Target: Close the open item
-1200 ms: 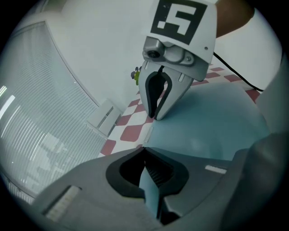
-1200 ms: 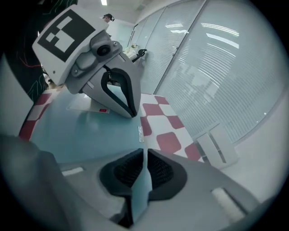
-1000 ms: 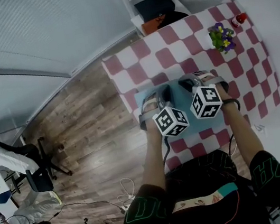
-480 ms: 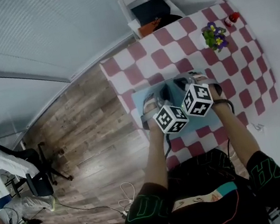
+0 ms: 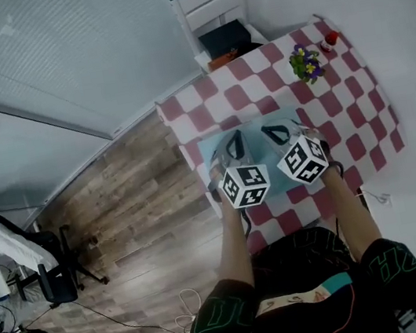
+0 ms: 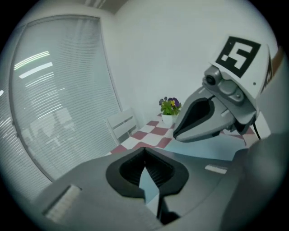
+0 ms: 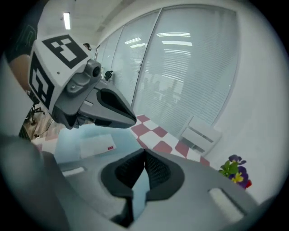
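Note:
A flat light-blue case (image 5: 254,136) lies on the red-and-white checked table (image 5: 348,125), near its front left edge. Whether it is open or closed does not show. It carries a white label (image 7: 97,145) with a small red mark. My left gripper (image 5: 234,143) hangs over the case's left half, shut and with nothing between its jaws (image 6: 144,151). Beside it my right gripper (image 5: 273,133) is over the right half, also shut and empty (image 7: 144,155). Each gripper shows in the other's view: the right one (image 6: 180,132), the left one (image 7: 130,119).
A potted plant with purple and yellow flowers (image 5: 305,63) and a small red object (image 5: 330,39) stand at the table's far right. A white chair (image 5: 216,9) holding dark items (image 5: 227,39) is behind the table. Wooden floor lies to the left, window blinds beyond.
The head view has swung, so the table now sits higher in the frame. The two marker cubes have moved a little apart above the blue case. Both grippers stay shut.

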The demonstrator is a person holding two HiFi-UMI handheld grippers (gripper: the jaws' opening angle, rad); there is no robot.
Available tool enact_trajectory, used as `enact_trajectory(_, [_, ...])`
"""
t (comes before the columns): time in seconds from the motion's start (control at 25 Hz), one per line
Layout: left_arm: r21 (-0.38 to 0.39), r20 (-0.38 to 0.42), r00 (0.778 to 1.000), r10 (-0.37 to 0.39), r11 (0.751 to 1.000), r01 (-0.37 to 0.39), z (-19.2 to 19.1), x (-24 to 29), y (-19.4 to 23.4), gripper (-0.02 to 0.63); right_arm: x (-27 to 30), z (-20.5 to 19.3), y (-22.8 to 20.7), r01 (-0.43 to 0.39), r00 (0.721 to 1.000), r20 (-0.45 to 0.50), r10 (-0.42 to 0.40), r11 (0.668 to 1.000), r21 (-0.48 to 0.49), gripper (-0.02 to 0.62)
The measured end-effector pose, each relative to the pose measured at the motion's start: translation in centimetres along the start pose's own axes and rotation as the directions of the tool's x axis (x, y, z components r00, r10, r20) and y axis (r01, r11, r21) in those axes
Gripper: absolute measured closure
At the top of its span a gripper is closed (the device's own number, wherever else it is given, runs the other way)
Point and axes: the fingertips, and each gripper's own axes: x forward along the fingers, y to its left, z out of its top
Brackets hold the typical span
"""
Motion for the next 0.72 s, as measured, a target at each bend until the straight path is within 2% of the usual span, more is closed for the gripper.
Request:
enact_trajectory(0.16, [-0.07,0.064,0.993,0.096,0.993,-0.091,2.2,-2.8,2.4,0.597,-3.5,3.3,-0.2,-0.013,0.986,0.167,-0.009,0.991,0.132,0.592])
enact_trajectory(0.28, [-0.125,0.11,0.977,0.185,0.977,-0.171,4.0,-5.3,4.1,0.597,-6.5,5.3,-1.7,0.019,0.958,0.276,-0.074,0.98,0.199,0.592])
enact_trajectory(0.44, [-0.203,0.178,0.935,0.307,0.941,-0.271,7.3,-9.6,6.0,0.597,-10.9,6.5,-5.0,0.114,0.911,0.351,-0.214,0.952,0.284,0.592])
enact_trajectory(0.6, [-0.291,0.251,0.882,0.399,0.9,-0.325,9.7,-13.9,5.5,0.597,-15.9,6.0,-8.1,0.089,0.846,0.434,-0.31,0.885,0.457,0.592])
enact_trajectory(0.72, [-0.321,0.256,0.864,0.434,0.881,-0.347,10.0,-15.7,4.1,0.597,-19.3,5.0,-9.3,0.105,0.813,0.454,-0.364,0.859,0.5,0.592])
